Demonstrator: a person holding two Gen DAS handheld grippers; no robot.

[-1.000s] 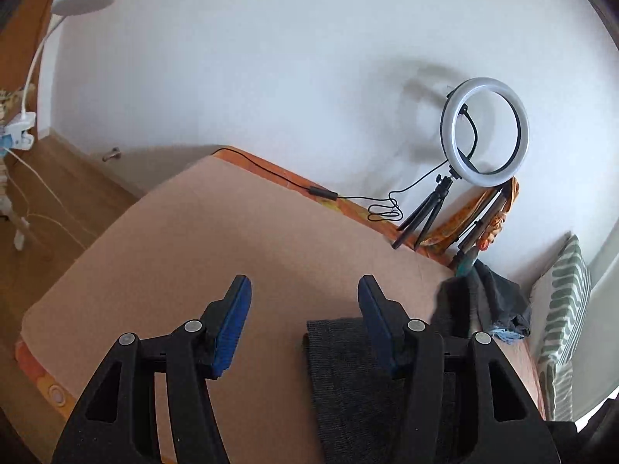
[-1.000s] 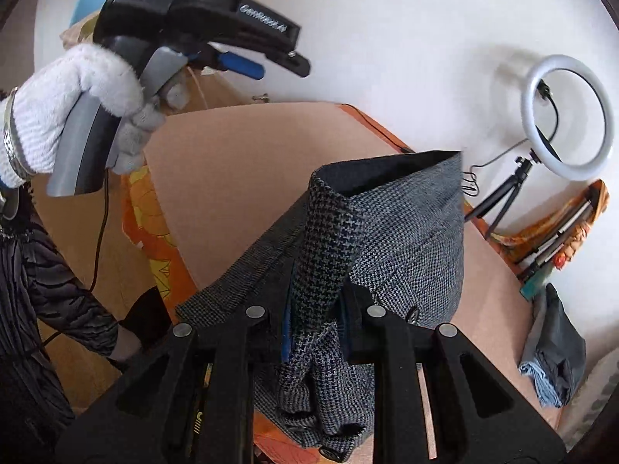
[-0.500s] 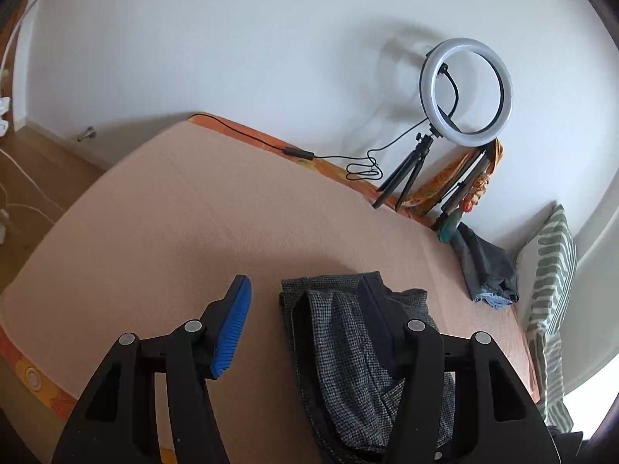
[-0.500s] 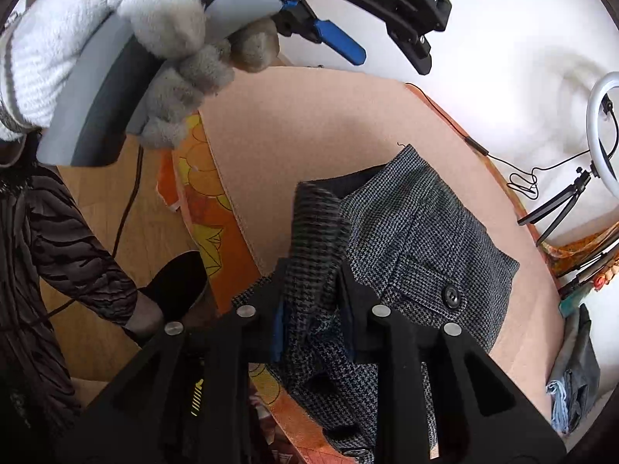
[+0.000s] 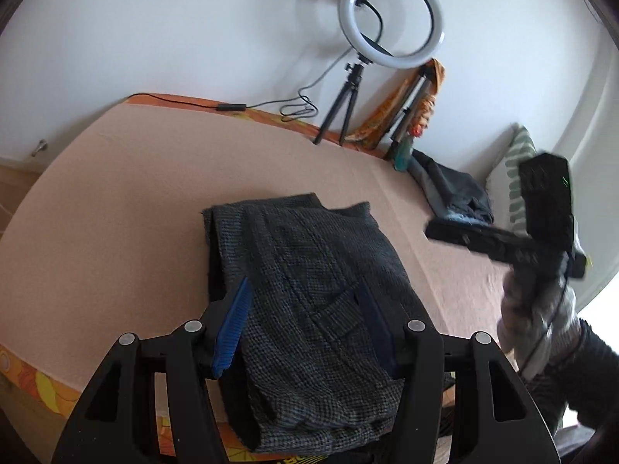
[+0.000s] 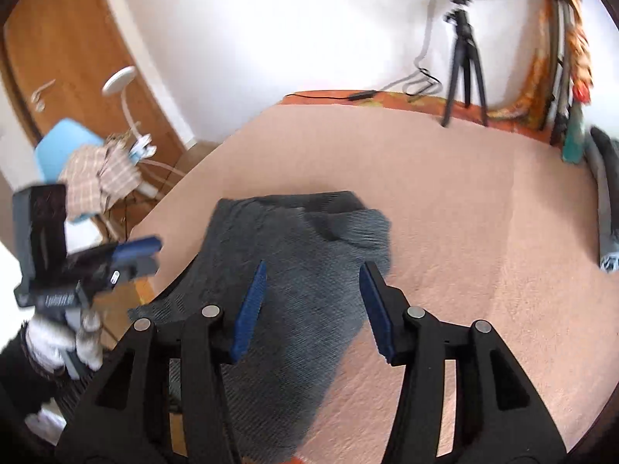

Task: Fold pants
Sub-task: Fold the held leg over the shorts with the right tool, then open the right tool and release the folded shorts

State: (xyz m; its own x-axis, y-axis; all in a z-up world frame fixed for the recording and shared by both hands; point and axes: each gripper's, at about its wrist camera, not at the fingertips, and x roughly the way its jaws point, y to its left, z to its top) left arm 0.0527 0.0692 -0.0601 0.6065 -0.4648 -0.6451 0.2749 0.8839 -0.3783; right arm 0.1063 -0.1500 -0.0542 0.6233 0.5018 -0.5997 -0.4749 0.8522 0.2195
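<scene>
Since half a second ago, the pants (image 5: 309, 309) have been let go by the right gripper (image 6: 313, 309), which was clamped on a fold of them then. Now both of its blue pads are spread wide with nothing between them. The left gripper (image 5: 305, 328) is spread wide too, and nothing is held by it; it has been brought low over the cloth.

The pants are laid in a folded pile on the pink bed cover (image 5: 116, 212), close to the near edge. Some of the cloth seems to be hung over that edge.

A slip could happen from here. If the hanging part is heavier, the whole pile may be pulled down off the bed. The fold may also be opened if a pad is caught in the cloth when a gripper is lifted.

The stitched seams and the top layers of the fold are shown only in the left wrist view, where the ring light (image 5: 390, 19) is seen whole. The blue chair (image 6: 65, 143) and the wooden door (image 6: 58, 58) are shown only in the right wrist view, which is blurred.
</scene>
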